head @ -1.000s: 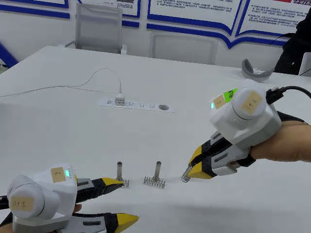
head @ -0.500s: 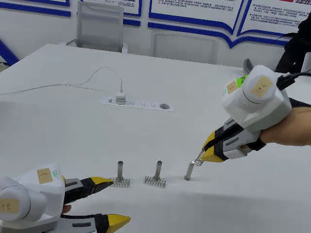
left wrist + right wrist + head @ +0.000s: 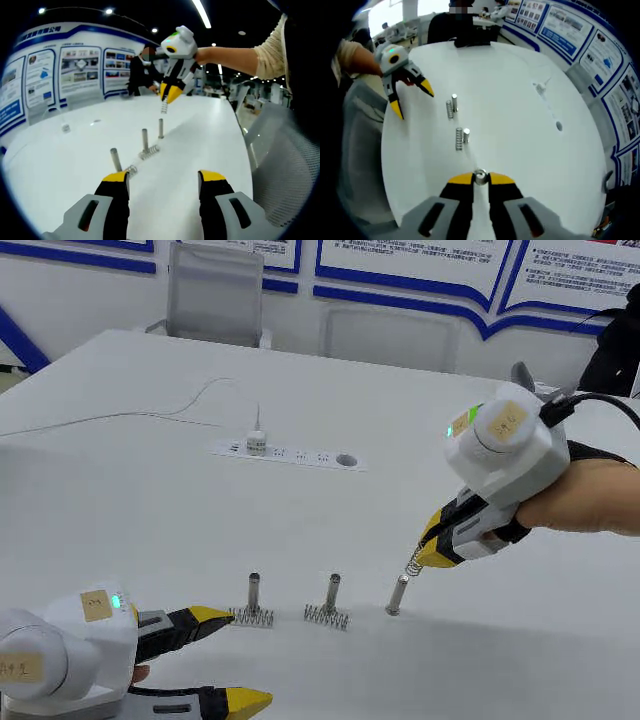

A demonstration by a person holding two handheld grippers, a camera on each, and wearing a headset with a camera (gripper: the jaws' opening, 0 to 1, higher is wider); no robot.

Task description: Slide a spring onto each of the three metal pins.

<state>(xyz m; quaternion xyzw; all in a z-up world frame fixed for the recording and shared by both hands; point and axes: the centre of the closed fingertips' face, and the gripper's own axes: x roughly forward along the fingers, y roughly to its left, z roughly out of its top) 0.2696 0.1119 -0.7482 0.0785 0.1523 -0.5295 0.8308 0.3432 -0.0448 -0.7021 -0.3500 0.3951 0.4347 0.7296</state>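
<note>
Above rightmost pin: right hand-held gripper is pinching a spring, lining it up to thread on.
Lower left: left hand-held gripper is idling wide open.

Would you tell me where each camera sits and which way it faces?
Head view: on the headset, facing forward and down at the table; left gripper, right gripper and right hand show.
Left gripper view: on the left gripper, facing along its open jaws past the pins toward the right gripper; the right arm shows.
Right gripper view: on the right gripper, facing past its held spring toward the left gripper; the left arm shows.
Shared: both gripper views see the pins and the opposite gripper.
</note>
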